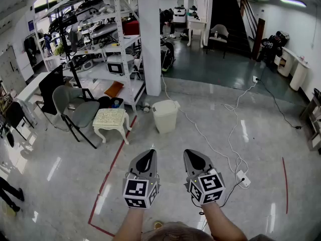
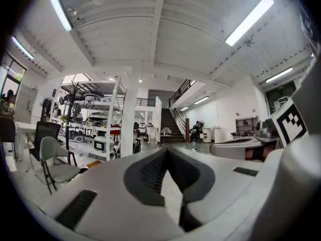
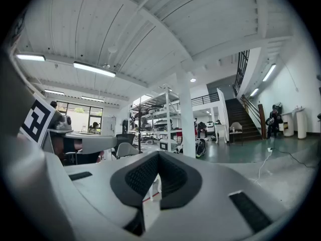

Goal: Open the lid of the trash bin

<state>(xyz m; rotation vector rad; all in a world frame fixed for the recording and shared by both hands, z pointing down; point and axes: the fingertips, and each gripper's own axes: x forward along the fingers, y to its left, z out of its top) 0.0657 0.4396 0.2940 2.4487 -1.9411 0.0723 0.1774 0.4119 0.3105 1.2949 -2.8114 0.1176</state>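
Note:
The trash bin (image 1: 165,118) is a small white bin standing on the shiny floor beside the white pillar, with its lid (image 1: 165,106) down. In the head view both grippers are held low and near me, well short of the bin. My left gripper (image 1: 149,154) and my right gripper (image 1: 192,153) point toward it side by side. The left gripper (image 2: 166,152) is shut with nothing in its jaws. In its own view the right gripper (image 3: 157,155) is likewise shut and holds nothing. Neither gripper view shows the bin.
A white pillar (image 1: 149,39) and metal shelving (image 1: 100,44) stand behind the bin. Left of it are a low white table (image 1: 110,118) and a grey chair (image 1: 80,112). A white cable (image 1: 215,144) runs to a power strip (image 1: 244,178). A red tape line (image 1: 113,167) crosses the floor.

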